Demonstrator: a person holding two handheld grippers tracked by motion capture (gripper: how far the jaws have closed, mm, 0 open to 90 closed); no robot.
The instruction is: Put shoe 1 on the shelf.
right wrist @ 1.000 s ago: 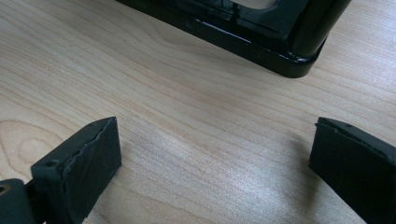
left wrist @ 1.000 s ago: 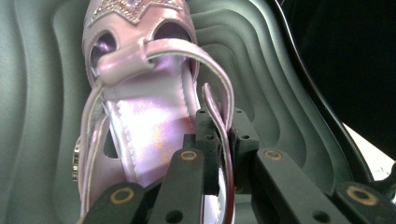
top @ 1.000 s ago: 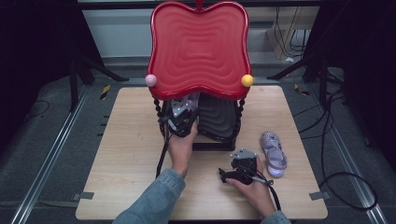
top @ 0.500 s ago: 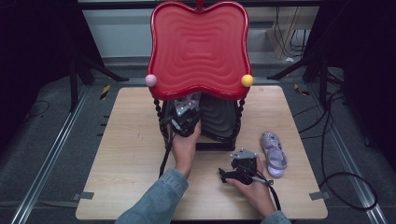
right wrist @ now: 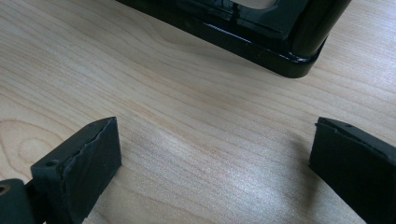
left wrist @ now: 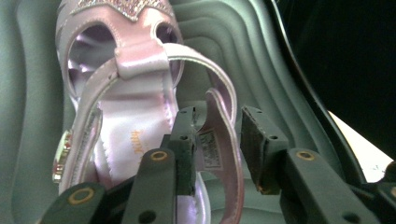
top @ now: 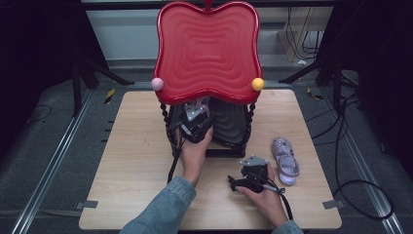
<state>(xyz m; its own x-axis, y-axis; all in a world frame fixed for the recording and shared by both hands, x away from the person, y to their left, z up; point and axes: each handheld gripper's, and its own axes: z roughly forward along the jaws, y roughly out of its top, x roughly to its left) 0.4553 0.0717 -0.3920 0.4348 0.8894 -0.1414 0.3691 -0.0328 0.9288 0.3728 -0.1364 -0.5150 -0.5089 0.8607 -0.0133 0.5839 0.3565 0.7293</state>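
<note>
A lilac sandal [left wrist: 121, 116] with a glittery toe lies on the grey ribbed lower shelf [left wrist: 261, 60] of a rack, under the rack's red wavy top [top: 207, 48]. My left gripper [left wrist: 219, 116] reaches in under that top [top: 196, 119]. Its jaws have just been opening and now stand open astride the sandal's heel strap [left wrist: 224, 140], with a gap at the right pad. A second lilac sandal [top: 285, 160] rests on the wooden table at the right. My right gripper [top: 238, 182] sits low over the table beside it, open, with only bare wood [right wrist: 210, 116] between its fingers.
The rack's black base [right wrist: 261, 42] and twisted black posts [top: 168, 126] stand mid-table. A pink ball [top: 157, 84] and a yellow ball [top: 257, 84] cap the red top's corners. Cables [top: 360, 195] and dark stands surround the table.
</note>
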